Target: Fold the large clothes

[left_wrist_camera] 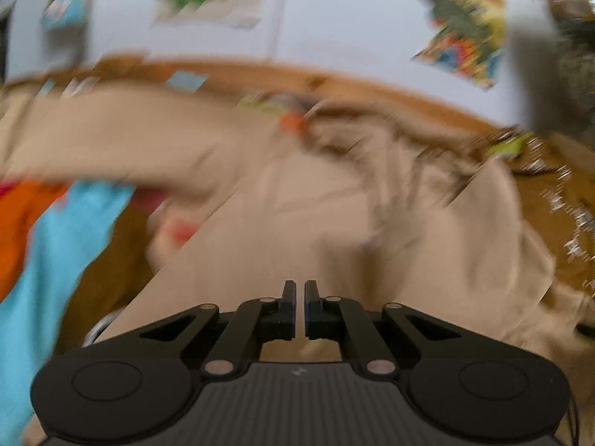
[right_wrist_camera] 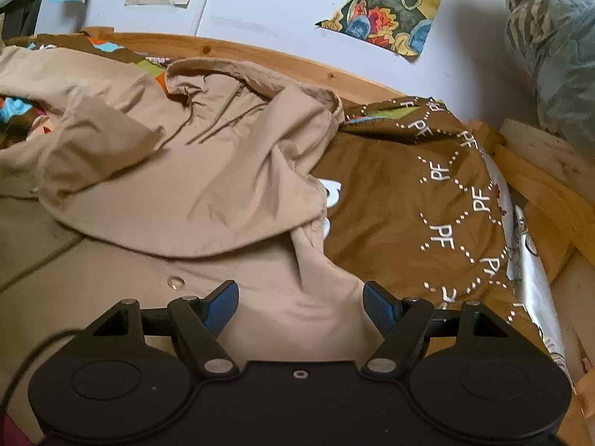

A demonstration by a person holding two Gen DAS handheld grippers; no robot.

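Observation:
A large beige hooded jacket [right_wrist_camera: 193, 186] lies rumpled on a brown bedspread [right_wrist_camera: 401, 200] printed with white "PF" letters. Its hood and drawstrings [right_wrist_camera: 223, 111] point toward the wooden bed frame. My right gripper [right_wrist_camera: 301, 297] hovers open just over the jacket's front, near a snap button [right_wrist_camera: 175, 281], with nothing between its fingers. The left wrist view is blurred by motion. There my left gripper [left_wrist_camera: 300, 290] has its jaws nearly together, apparently pinching the beige jacket [left_wrist_camera: 297, 200], whose cloth stretches away from the fingertips.
A wooden bed frame [right_wrist_camera: 282, 63] runs along a pale wall with colourful posters [right_wrist_camera: 386, 11]. Orange and blue cloth [left_wrist_camera: 55, 230] lies at the left. A patterned bundle [right_wrist_camera: 557, 55] sits at the far right, beside the bed's wooden side rail [right_wrist_camera: 539, 182].

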